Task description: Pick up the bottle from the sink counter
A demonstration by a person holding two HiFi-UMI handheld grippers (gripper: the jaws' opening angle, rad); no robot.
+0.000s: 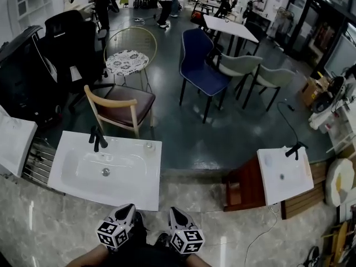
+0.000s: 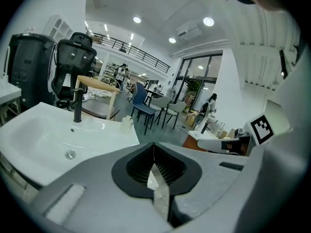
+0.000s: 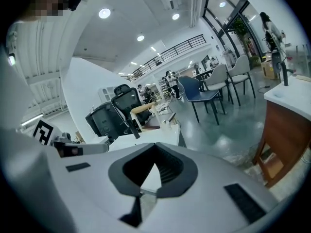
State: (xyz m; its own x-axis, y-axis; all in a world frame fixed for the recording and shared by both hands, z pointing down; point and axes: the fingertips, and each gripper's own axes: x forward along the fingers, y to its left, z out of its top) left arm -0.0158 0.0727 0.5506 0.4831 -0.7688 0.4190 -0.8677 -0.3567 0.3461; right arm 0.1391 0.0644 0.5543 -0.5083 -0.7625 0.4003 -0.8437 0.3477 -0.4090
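Holding grey left tongs (image 1: 125, 211) & grey right tongs (image 1: 174, 213) closed, empty, tucked near body, prob. pre-reach, w/ small clear bottle (image 1: 148, 146) upright on far-right corner of white ceramic sink counter (image 1: 142, 188), right of black tap (image 1: 97, 138), well apart from both.

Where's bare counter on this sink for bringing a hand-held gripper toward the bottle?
The sink counter's right strip, between basin and edge, is bare nearer than the bottle; so is the front rim. The far rim is busier: faucet left, bottle at the right corner.
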